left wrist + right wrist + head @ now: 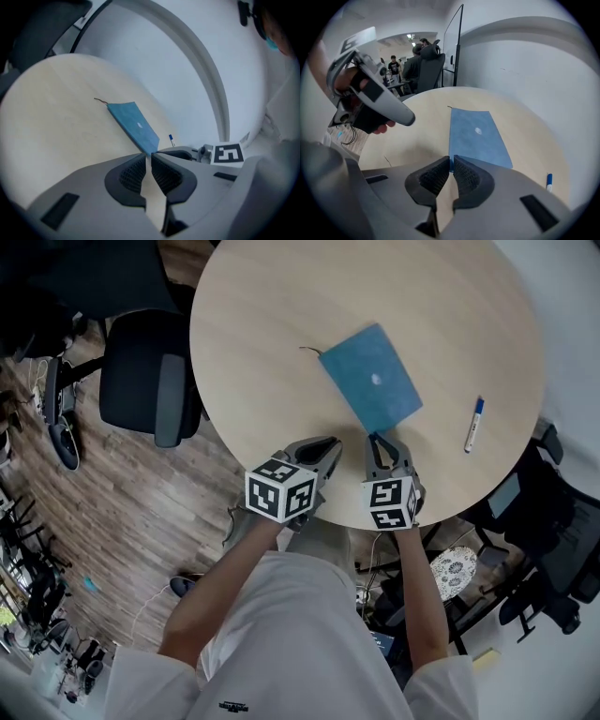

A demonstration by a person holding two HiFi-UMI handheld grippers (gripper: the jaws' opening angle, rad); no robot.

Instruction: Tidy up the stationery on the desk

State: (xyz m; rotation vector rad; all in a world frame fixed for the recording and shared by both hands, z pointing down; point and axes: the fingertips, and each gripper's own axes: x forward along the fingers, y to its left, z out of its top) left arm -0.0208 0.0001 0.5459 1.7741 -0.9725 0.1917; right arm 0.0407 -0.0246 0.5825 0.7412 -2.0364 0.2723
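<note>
A blue notebook (370, 378) (133, 124) (476, 136) with a small white mark and a thin ribbon lies on the round pale wood table (272, 324). My right gripper (377, 440) (451, 158) is shut on the notebook's near corner, and a sliver of blue shows between its pads. Just to its left my left gripper (330, 444) (150, 157) hovers over the table's near edge, shut and empty. A white pen with a blue cap (474, 424) (171, 138) (549, 182) lies to the right of the notebook, apart from both grippers.
A black office chair (150, 381) stands at the table's left, and another dark chair (548, 531) at the lower right. The floor is wood planks (112, 521). People stand far off in the right gripper view.
</note>
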